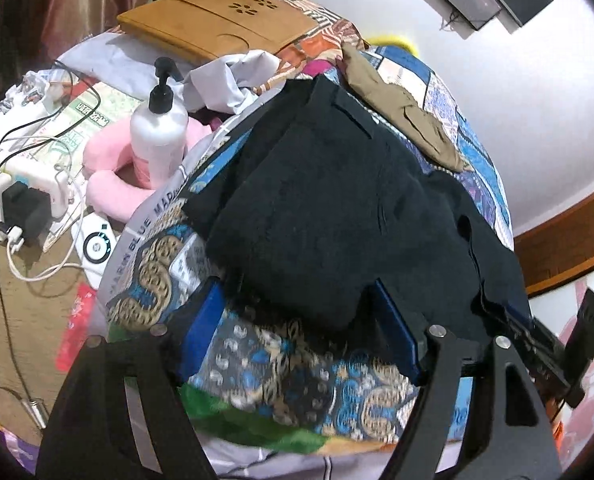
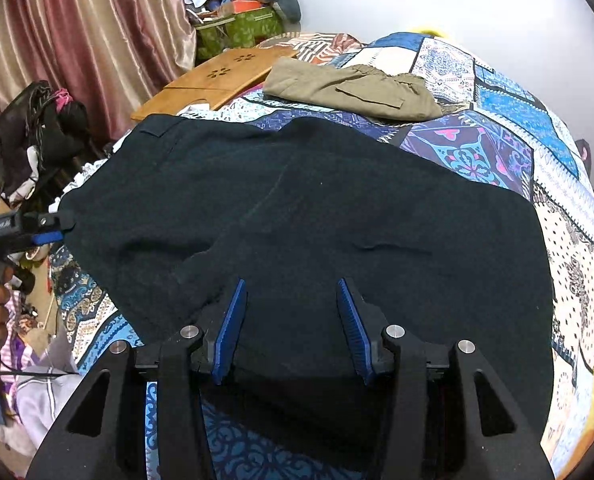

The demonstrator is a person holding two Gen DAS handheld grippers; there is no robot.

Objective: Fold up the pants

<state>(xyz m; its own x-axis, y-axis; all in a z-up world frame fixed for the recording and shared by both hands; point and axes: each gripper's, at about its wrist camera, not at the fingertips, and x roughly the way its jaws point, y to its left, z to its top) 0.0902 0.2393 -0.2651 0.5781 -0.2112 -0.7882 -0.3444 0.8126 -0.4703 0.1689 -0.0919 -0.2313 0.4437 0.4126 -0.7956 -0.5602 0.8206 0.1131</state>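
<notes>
Right gripper (image 2: 291, 320) jaws apart over black pants (image 2: 297, 220); left gripper (image 1: 293, 320) apart at near hem; khaki shorts (image 2: 357, 88) far side, patterned bedspread (image 2: 497, 92).

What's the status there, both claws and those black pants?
Left gripper open, fabric edge between its fingers. Right gripper open over the black pants, spread on the bed. Khaki pants lie beyond, apart.
</notes>
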